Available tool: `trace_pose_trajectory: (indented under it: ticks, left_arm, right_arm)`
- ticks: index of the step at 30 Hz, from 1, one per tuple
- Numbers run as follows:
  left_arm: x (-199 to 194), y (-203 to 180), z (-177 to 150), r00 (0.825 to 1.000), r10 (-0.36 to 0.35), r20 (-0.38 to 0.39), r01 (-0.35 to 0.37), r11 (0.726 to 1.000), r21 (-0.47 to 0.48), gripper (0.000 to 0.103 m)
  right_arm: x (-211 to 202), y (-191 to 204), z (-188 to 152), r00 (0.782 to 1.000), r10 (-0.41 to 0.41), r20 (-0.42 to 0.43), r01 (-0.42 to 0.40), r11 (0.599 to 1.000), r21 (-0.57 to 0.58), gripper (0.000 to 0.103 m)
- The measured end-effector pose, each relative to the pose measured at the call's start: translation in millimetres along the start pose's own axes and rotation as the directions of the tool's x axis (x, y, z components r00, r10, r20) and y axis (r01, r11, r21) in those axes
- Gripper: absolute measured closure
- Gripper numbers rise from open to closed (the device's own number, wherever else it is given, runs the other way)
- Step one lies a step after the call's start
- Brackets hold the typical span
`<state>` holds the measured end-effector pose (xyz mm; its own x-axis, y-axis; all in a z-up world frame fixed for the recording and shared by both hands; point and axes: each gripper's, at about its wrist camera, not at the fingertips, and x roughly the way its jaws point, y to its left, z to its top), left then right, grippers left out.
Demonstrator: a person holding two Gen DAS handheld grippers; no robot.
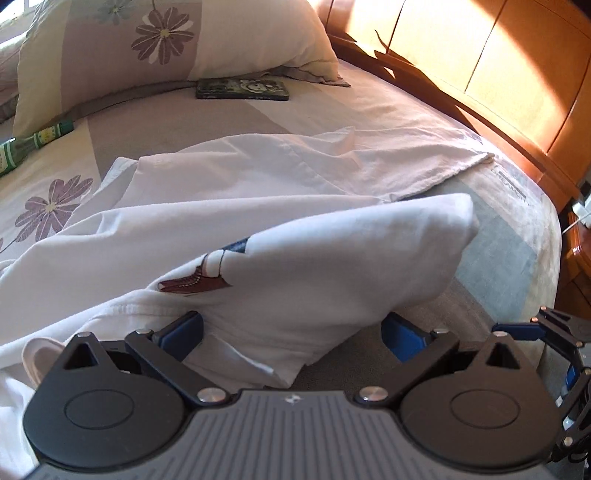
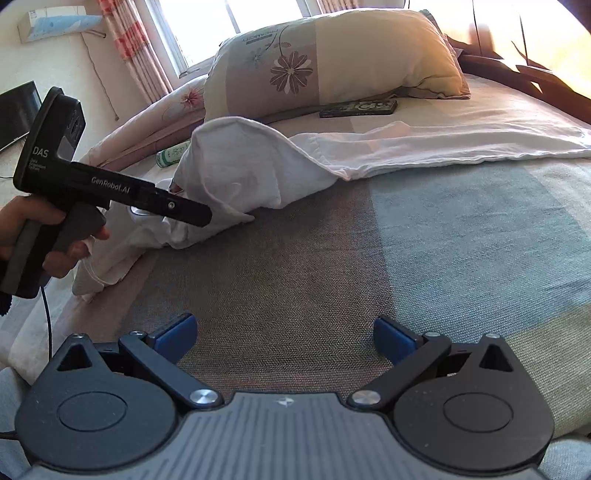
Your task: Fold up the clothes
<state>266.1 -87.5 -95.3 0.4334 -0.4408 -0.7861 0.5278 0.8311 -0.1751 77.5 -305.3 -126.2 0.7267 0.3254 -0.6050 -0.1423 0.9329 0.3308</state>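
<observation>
The white T-shirt (image 1: 280,254) lies rumpled on the bed (image 2: 461,236), bunched between the left gripper's (image 1: 291,332) wide-spread fingers, while the right gripper (image 2: 284,338), equally wide and empty, hovers well apart over bare cover.

Daylight fills both views. Strong sun strikes the wooden headboard (image 1: 480,62) at the far right, glowing orange with dark slanted shadows, and blows out the window (image 2: 236,22) at the far left. The white shirt (image 1: 258,229) looks softly lit and slightly hazy. Fisheye distortion bends the bed (image 2: 461,240) edges, and the corners darken to black
</observation>
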Motion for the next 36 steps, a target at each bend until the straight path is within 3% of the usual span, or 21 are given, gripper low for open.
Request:
trace_pose_trajectory:
  ticks: [7,15,19,27,30,33,36]
  left_arm:
    - [-0.7,31.0,8.0,0.998,-0.05,0.032,0.053,0.99,-0.129,0.001]
    - [-44.6,19.3,-11.6,0.991,0.099,0.085,-0.091,0.991,-0.096,0.001]
    - [-63.6,5.0,-28.2,0.98,0.173,0.096,-0.165,0.983,-0.081,0.001]
    - [-94.2,-8.9,-67.2,0.978,0.192,0.083,-0.181,0.975,-0.127,0.001]
    - [-106.9,-10.4,-80.7,0.977,0.192,0.087,-0.178,0.973,-0.15,0.001]
    - [-117.0,-13.1,-86.0,0.967,0.236,0.09,-0.223,0.965,-0.134,0.001]
    - [-123.9,-11.8,-87.9,0.961,0.258,0.104,-0.244,0.961,-0.13,0.001]
  right_arm:
    - [0.3,-3.7,4.7,0.998,0.059,0.027,-0.06,0.997,0.047,0.0]
    - [2.9,-6.4,11.3,0.99,0.127,0.06,-0.132,0.987,0.087,0.0]
    - [31.2,9.4,29.7,0.981,0.183,0.061,-0.181,0.983,-0.036,0.0]
    - [86.4,40.2,66.6,0.955,0.292,0.046,-0.27,0.924,-0.27,0.0]
    - [95.9,45.0,77.5,0.935,0.349,0.055,-0.32,0.903,-0.286,0.0]
    - [109.9,51.0,80.7,0.915,0.404,-0.016,-0.392,0.875,-0.283,0.0]
    - [119.0,61.6,73.8,0.915,0.392,-0.098,-0.403,0.874,-0.273,0.0]
